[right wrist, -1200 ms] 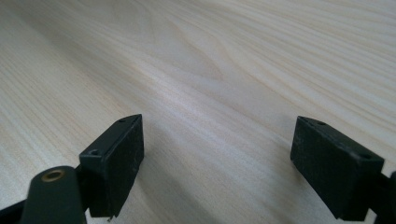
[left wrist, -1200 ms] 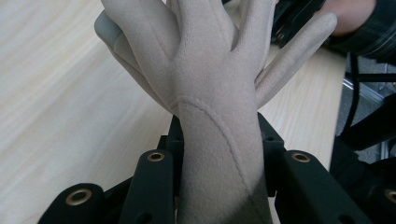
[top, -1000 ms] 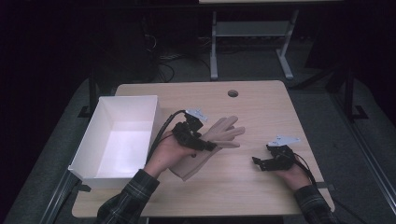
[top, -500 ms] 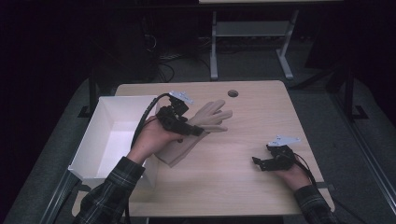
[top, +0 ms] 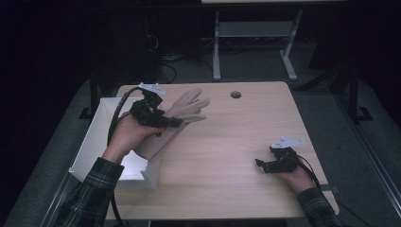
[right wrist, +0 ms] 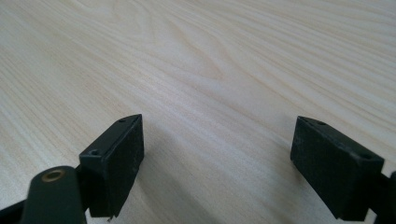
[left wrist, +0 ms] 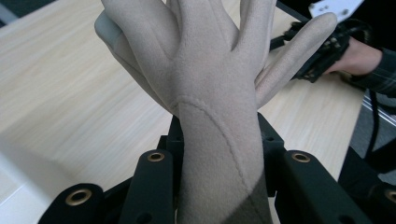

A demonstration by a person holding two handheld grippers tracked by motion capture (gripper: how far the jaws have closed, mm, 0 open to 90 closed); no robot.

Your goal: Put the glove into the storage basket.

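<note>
My left fingers (left wrist: 154, 186) clamp the beige glove (left wrist: 210, 93) by its cuff, lifted beside the white bin (top: 94, 142); my right gripper (top: 267, 164) rests open on the counter (top: 236, 137). Next, I judge: carry it over the bin and release.

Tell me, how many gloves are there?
1. A beige glove is clamped in the left gripper, lifted near the white box. Another could lie hidden inside the box.

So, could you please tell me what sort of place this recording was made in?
Probably a lab or workshop recording station: a light wooden table on grey carpet, a white bin at its edge, a metal stand and loose cables behind, dark surroundings.
</note>
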